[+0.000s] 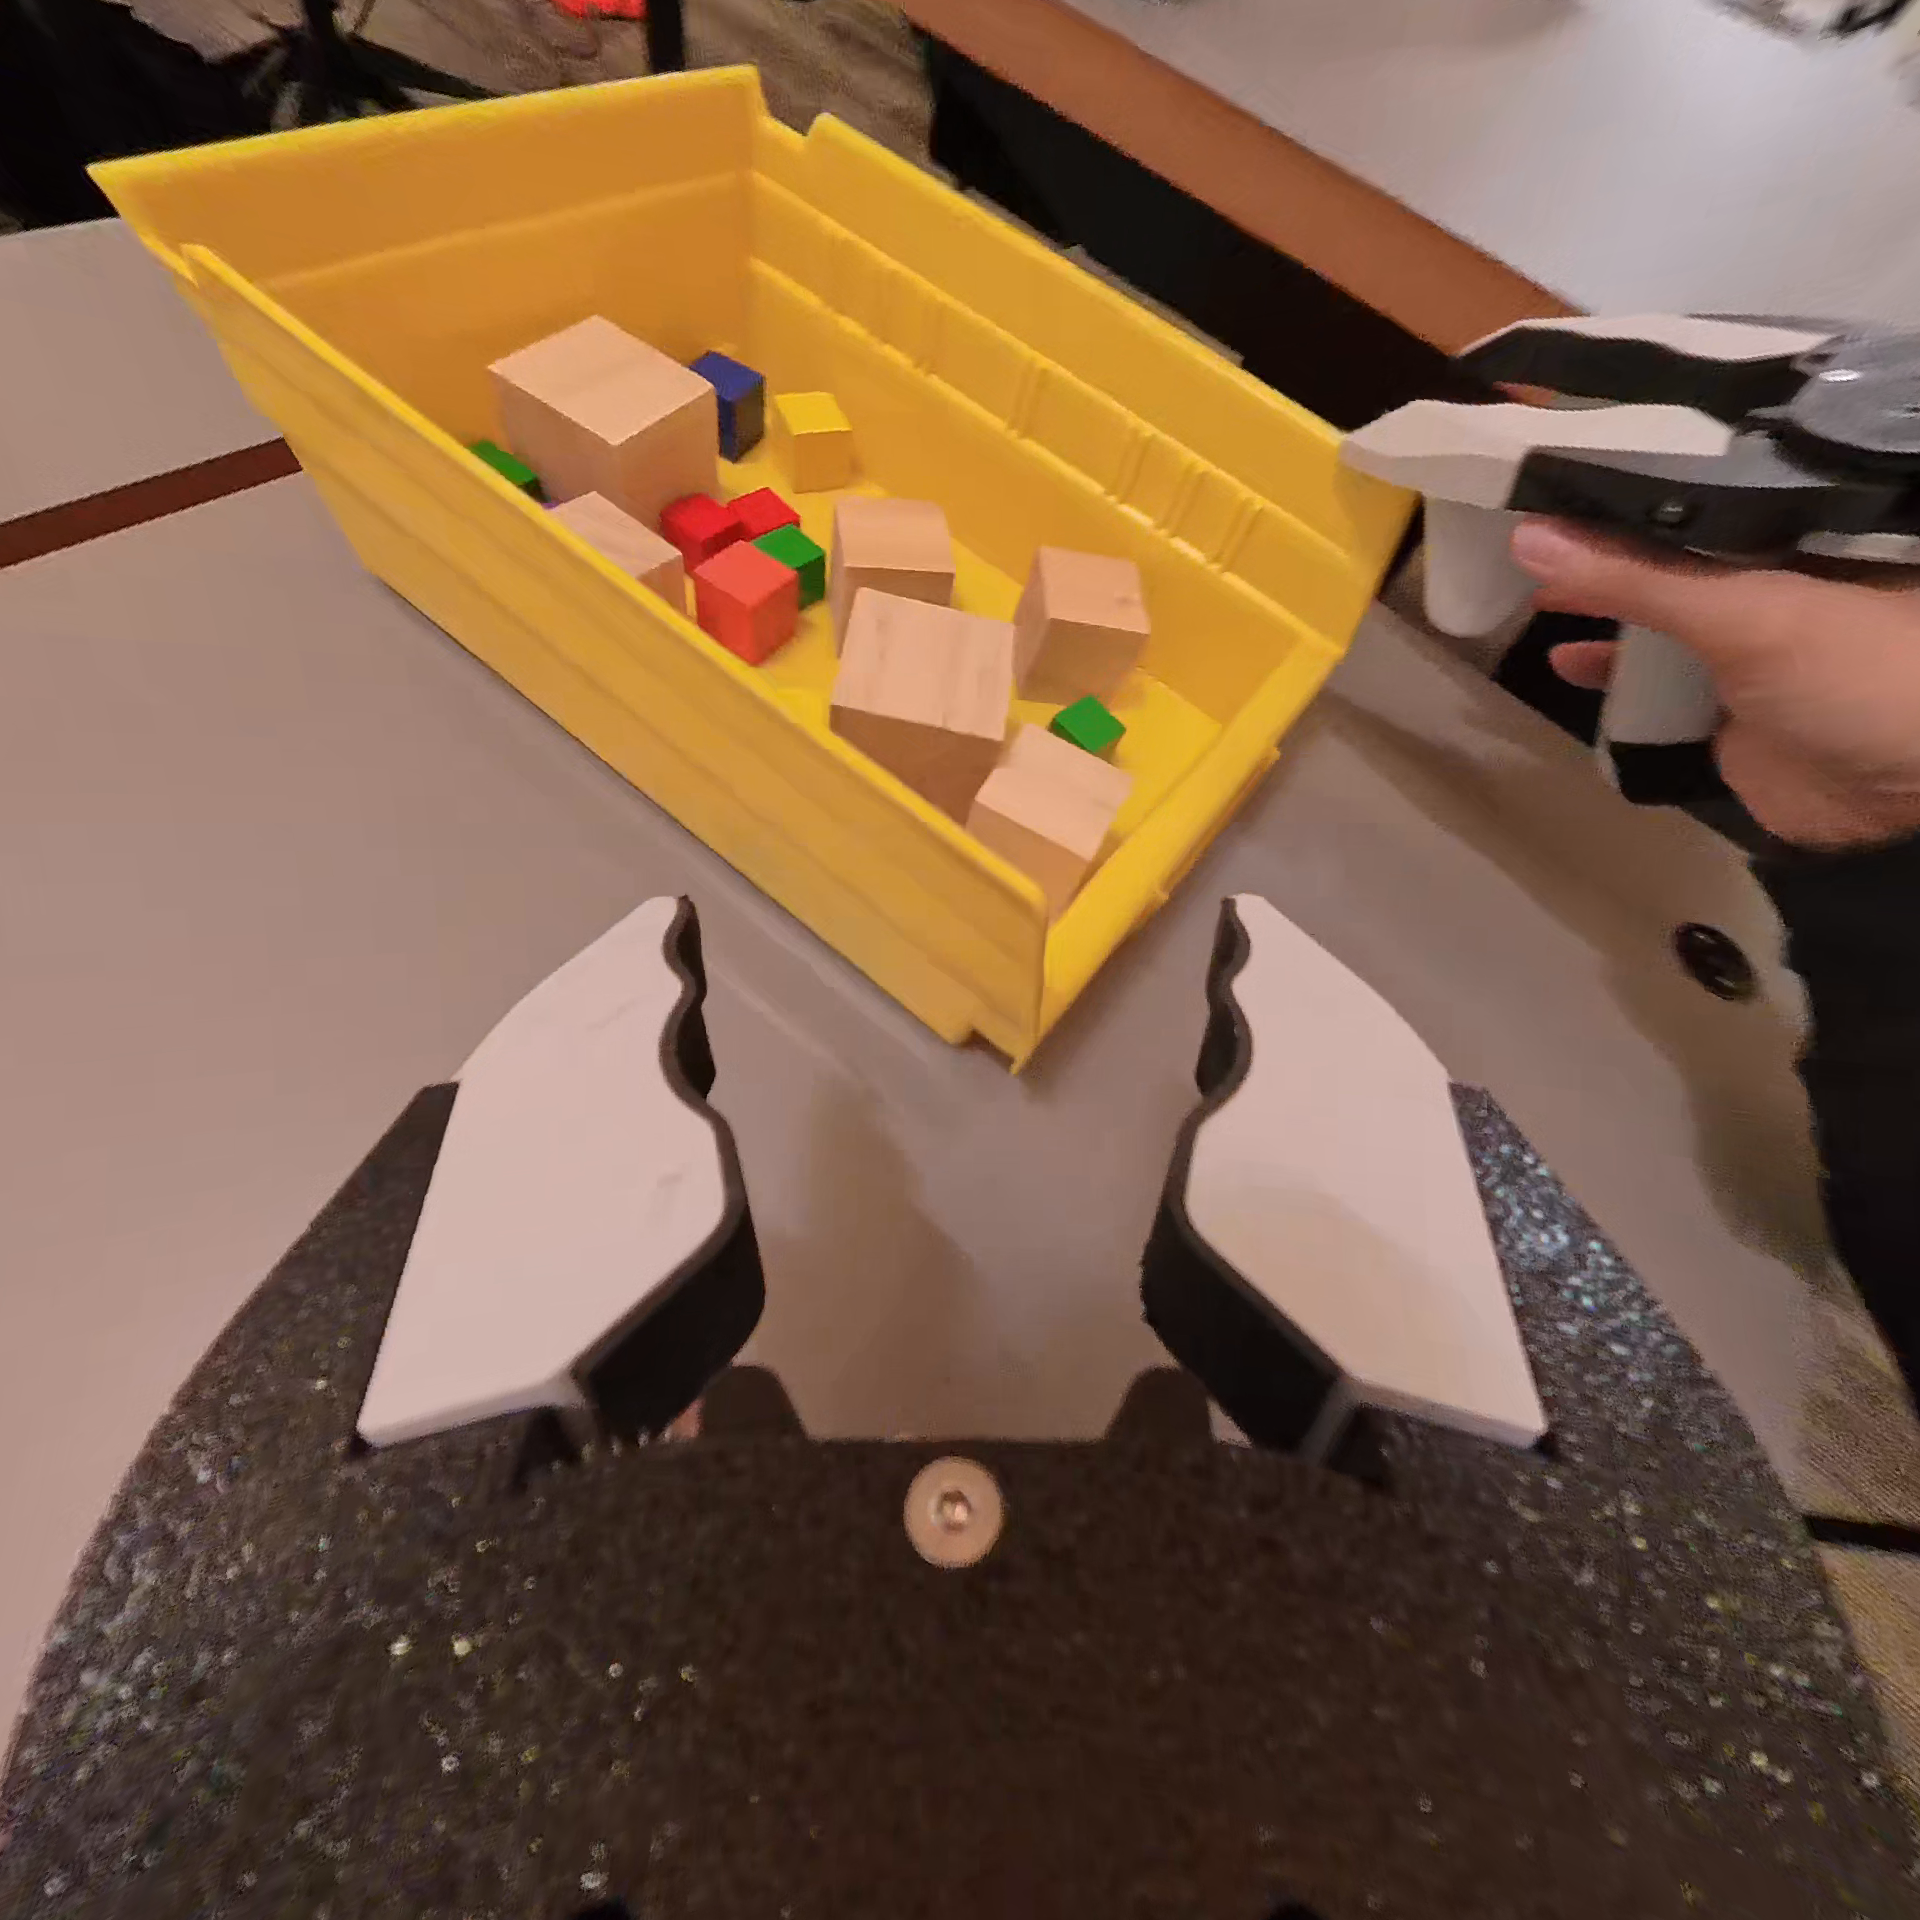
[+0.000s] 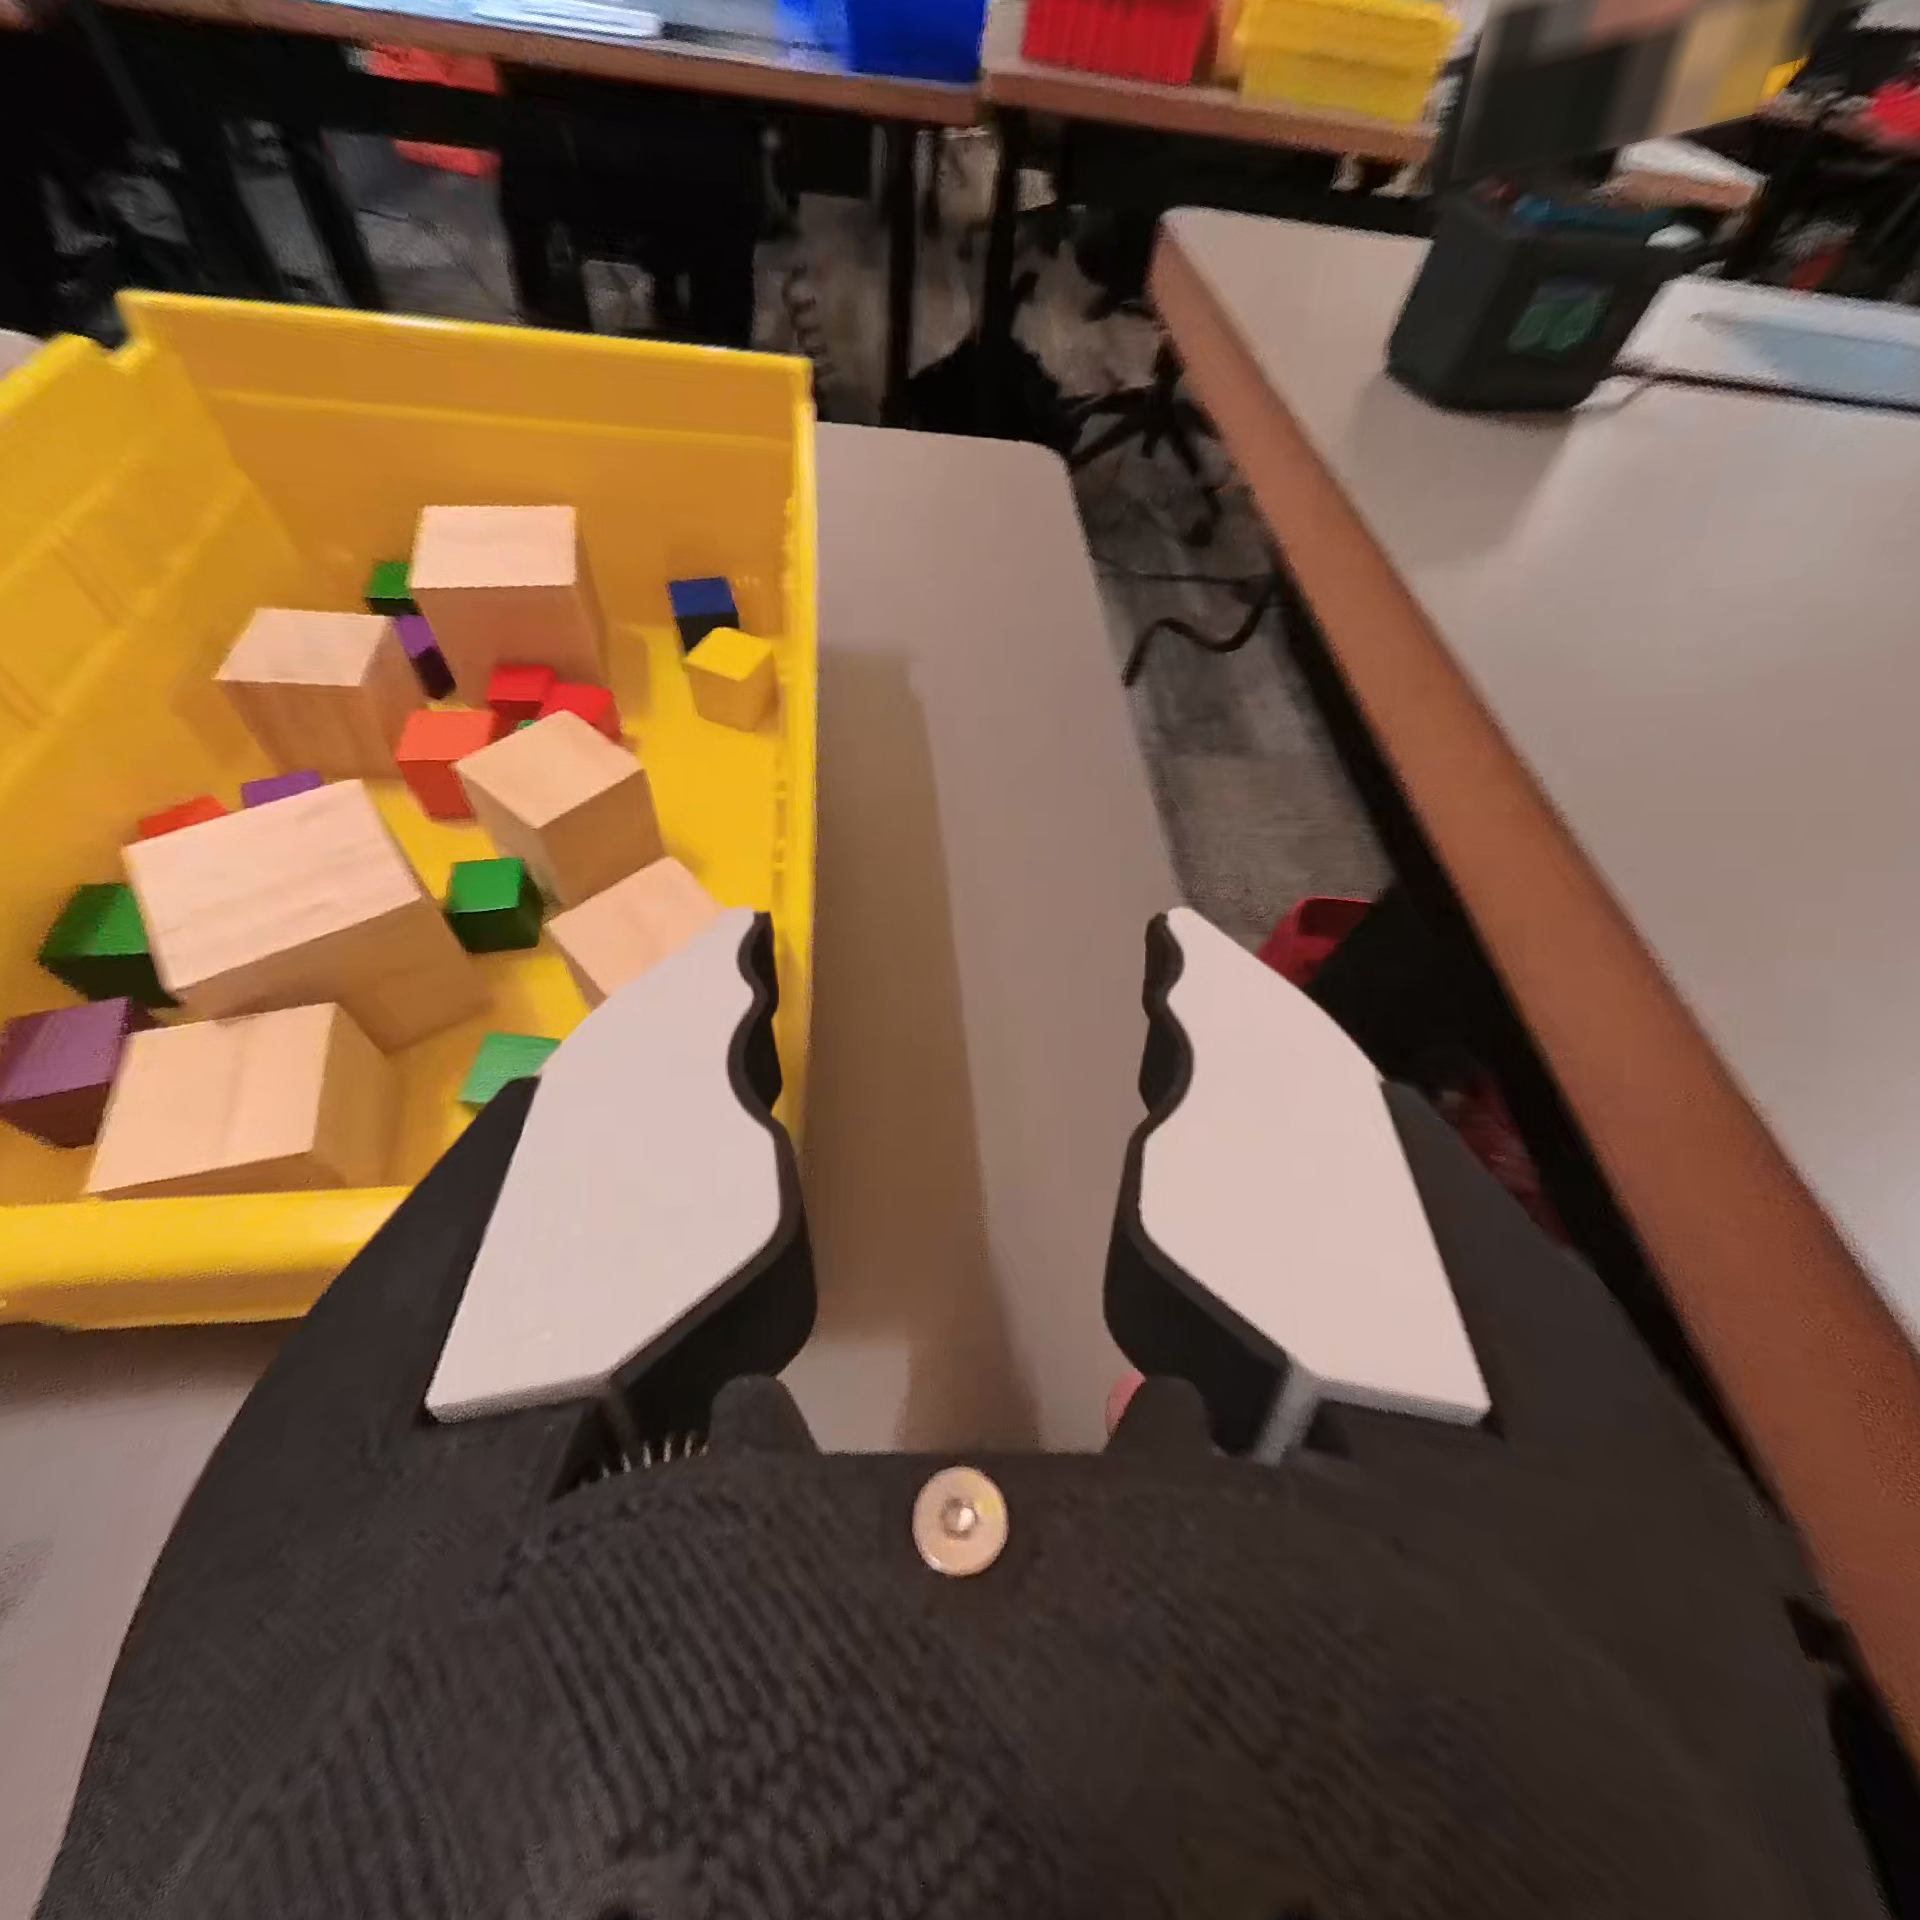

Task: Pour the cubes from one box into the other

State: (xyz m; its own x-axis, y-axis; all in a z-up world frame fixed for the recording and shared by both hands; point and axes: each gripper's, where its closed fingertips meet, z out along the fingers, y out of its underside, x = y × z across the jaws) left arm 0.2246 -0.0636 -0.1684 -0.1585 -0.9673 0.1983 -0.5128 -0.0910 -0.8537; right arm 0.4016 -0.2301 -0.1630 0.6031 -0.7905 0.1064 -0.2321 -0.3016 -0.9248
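The box (image 1: 644, 665) sits on the counter (image 1: 260, 935) with the cubes (image 1: 920, 691) inside; left tongs (image 1: 961, 925) at its six o'clock, right tongs (image 1: 1392, 416) at three o'clock.

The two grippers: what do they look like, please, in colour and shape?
The left gripper and right gripper match: each has two pale grey fingers with black wavy inner pads, on a black textured body with a silver screw. From the side, the right one shows pale grey handle grips held by a bare hand.

Glossy plastic box (image 1: 644, 665), wooden cubes (image 1: 920, 691)
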